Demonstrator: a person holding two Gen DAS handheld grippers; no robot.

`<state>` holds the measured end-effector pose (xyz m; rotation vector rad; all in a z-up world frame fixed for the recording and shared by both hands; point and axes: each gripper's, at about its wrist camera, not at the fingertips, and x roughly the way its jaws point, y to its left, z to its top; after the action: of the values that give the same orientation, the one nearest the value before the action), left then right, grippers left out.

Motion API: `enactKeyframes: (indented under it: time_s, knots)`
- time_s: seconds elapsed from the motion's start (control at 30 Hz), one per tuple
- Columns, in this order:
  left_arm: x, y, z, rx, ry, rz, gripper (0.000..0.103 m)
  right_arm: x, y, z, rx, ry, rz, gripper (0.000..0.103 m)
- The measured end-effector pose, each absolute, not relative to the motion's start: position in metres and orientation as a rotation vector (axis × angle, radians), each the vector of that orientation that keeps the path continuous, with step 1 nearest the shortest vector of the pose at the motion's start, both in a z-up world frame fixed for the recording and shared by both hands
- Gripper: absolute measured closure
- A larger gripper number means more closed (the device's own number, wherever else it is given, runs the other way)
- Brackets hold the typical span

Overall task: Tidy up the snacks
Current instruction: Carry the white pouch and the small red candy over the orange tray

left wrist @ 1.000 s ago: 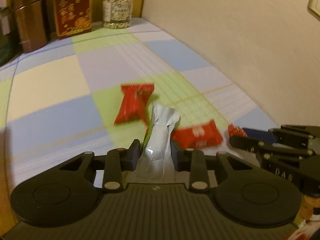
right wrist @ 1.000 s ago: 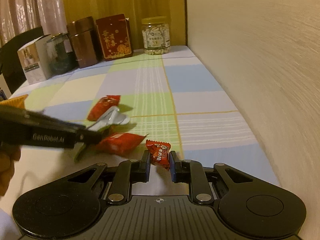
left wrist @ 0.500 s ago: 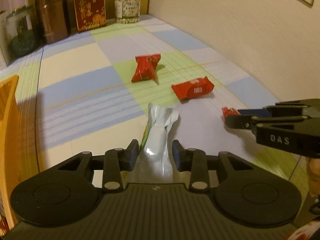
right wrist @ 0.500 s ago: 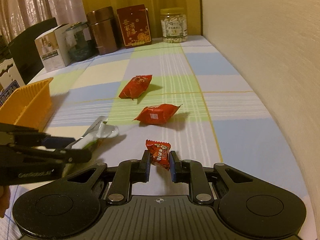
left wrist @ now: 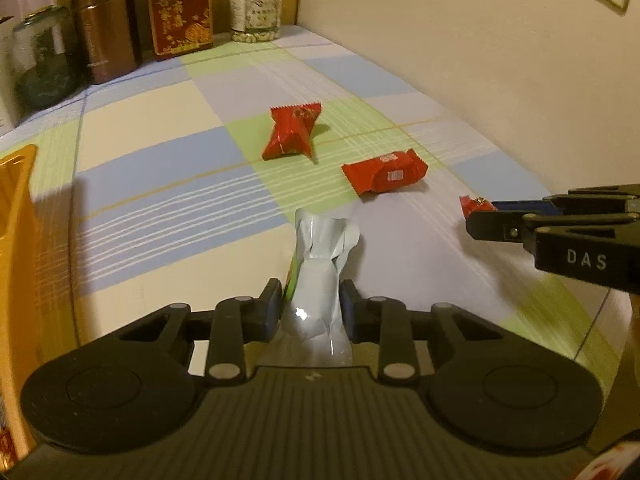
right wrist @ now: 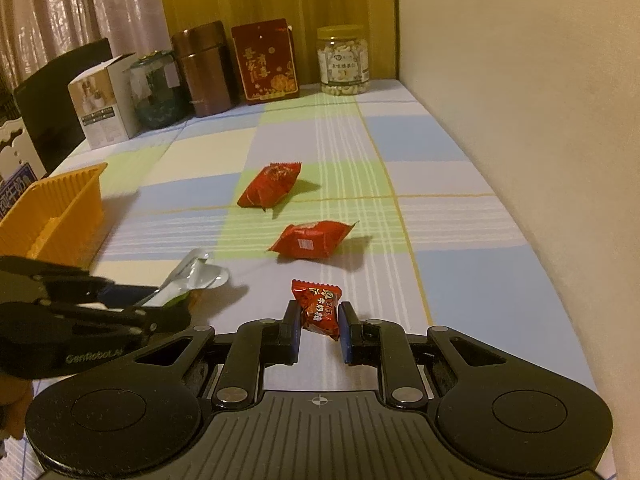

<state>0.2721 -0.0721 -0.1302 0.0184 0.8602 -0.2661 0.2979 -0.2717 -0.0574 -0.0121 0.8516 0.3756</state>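
Observation:
My left gripper (left wrist: 312, 300) has a silver-wrapped snack (left wrist: 320, 264) upright between its pads and its jaws are closing on it. It hovers above the checked tablecloth. My right gripper (right wrist: 318, 312) is shut on a small red candy (right wrist: 316, 296), also held off the cloth. Two bigger red packets (right wrist: 270, 190) (right wrist: 310, 240) lie on the cloth ahead of both grippers. An orange basket (right wrist: 60, 208) stands to the left, next to the left gripper (right wrist: 176, 308). In the left wrist view the right gripper (left wrist: 480, 220) reaches in from the right.
A nut jar (right wrist: 343, 62), a red box (right wrist: 266, 62), a brown canister (right wrist: 204, 68), a glass jar (right wrist: 158, 92) and a white carton (right wrist: 102, 100) line the table's far edge. A wall (right wrist: 520, 120) runs along the right side.
Both grippers have drawn back toward the near side with their snacks. The two red packets now lie farther ahead, and the orange basket has come into view on the left.

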Motion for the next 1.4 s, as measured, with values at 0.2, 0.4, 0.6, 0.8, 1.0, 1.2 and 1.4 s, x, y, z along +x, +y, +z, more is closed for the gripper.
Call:
enactKeyframes:
  time_s: [0.2,0.4,0.6,0.8,1.0,1.2,1.4]
  knots:
    - [0.249,-0.055,-0.105,-0.070,0.856,-0.223,0.075,0.287,-0.266,-0.035,-0.017,0.834,0.368,0.083]
    - [0.218,-0.036,-0.073,-0.126,0.832,-0.182,0.075,0.269,-0.255,-0.004,-0.022,0.808,0.362,0.083]
    - [0.183,-0.011,-0.045,-0.145,0.795,-0.135,0.075,0.247,-0.227,0.026,-0.024,0.786,0.415,0.083]
    - [0.155,0.025,-0.026,-0.161,0.775,-0.051,0.075,0.225,-0.186,0.038,-0.009,0.792,0.482,0.083]
    - [0.131,0.064,-0.012,-0.175,0.759,0.032,0.075,0.206,-0.138,0.044,-0.010,0.795,0.567,0.083]
    - [0.115,0.095,-0.006,-0.199,0.747,0.103,0.075,0.197,-0.100,0.048,-0.028,0.793,0.625,0.083]
    - [0.106,0.119,-0.003,-0.233,0.733,0.155,0.075,0.197,-0.076,0.047,-0.045,0.797,0.656,0.083]
